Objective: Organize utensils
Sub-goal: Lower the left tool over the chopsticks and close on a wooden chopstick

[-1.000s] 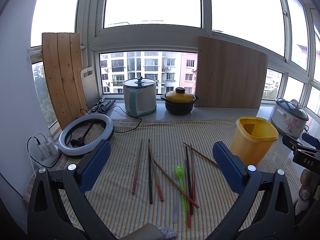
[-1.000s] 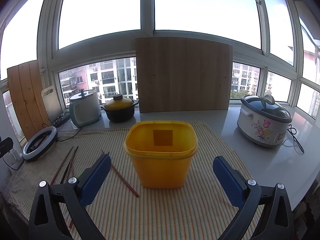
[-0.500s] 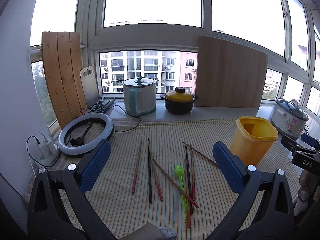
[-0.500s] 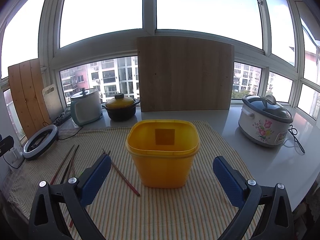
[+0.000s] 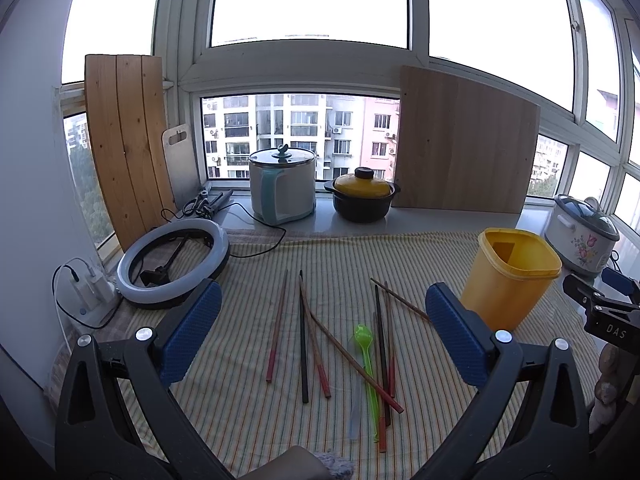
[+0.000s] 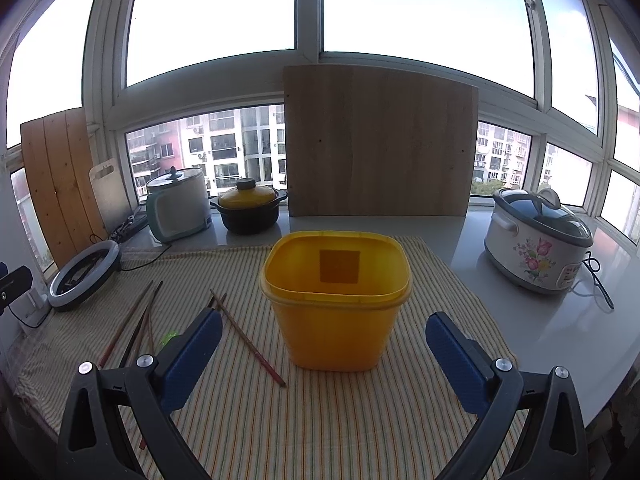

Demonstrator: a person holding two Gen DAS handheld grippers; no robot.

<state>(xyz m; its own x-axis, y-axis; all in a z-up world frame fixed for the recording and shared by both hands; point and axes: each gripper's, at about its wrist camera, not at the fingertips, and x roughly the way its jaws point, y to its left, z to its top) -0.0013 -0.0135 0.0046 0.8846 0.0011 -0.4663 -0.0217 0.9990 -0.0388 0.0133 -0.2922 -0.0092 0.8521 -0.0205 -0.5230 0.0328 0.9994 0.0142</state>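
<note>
Left tool (image 5: 320,336) spread above chopsticks (image 5: 303,336), yellow bin (image 5: 510,276) right

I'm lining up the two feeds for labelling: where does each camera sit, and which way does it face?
Left wrist: on the left gripper, facing the window over scattered chopsticks and green spoon; own blue fingers show.
Right wrist: on the right gripper, facing the yellow bin; own fingers show.
Shared: bin, chopsticks, striped cloth.

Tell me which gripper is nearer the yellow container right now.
Right. The right gripper faces the yellow container head-on, jaws open to either side. The left gripper sits over the chopsticks, with the container off to its right.
</note>
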